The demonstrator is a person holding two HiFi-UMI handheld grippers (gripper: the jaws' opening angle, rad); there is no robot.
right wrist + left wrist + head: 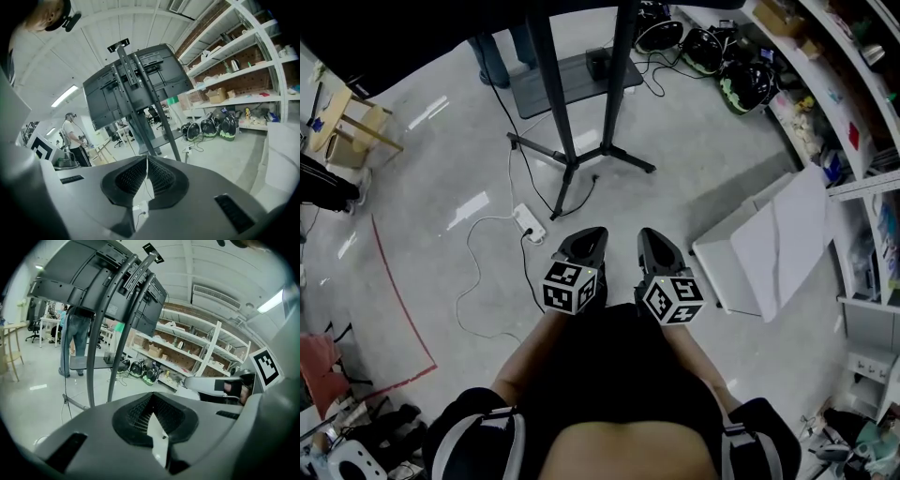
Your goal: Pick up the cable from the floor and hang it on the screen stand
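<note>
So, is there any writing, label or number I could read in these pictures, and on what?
No text here is readable.
Black-and-white patterned cubes: square markers, not letters.
Brown cardboard box: any print is too small to tell.
Back of the black screen: no legible label.

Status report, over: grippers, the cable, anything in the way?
Left gripper shut, empty; right gripper shut, empty. White cable on the floor by the power strip, not picked up. Screen stand legs spread just beyond it.
</note>
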